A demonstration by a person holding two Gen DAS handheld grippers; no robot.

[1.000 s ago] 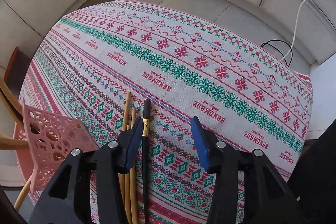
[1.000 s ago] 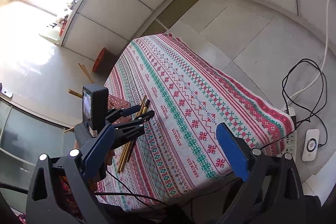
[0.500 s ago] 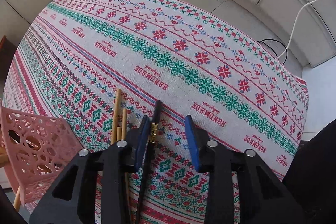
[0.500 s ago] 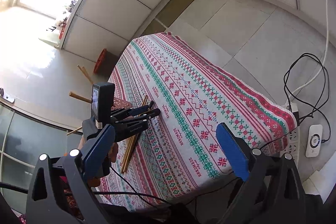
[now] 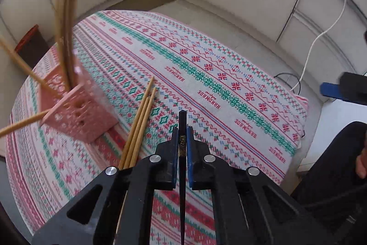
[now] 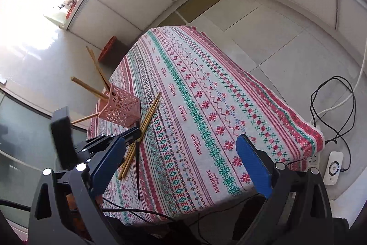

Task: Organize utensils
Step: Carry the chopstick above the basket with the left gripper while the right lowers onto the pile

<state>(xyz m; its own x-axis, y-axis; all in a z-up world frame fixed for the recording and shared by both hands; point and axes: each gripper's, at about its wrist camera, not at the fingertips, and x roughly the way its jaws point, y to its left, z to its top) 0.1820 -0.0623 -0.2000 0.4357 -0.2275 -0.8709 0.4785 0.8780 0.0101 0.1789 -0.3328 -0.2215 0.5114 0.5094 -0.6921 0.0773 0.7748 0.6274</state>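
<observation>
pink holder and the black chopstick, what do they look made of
Pink holder: likely moulded plastic, matte, with a cut-out lattice pattern in its walls. Black chopstick: smooth dark finish with a gold band; lacquered wood or plastic, I can't tell which.

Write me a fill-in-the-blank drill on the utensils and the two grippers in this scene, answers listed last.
1. The left gripper is shut on a ____ chopstick.
2. The pink holder already contains several ____ chopsticks.
3. The right gripper has its jaws ____ and holds nothing.
4. Three bamboo chopsticks lie on the ____, beside the holder.

Answers: black; bamboo; open; tablecloth
</observation>
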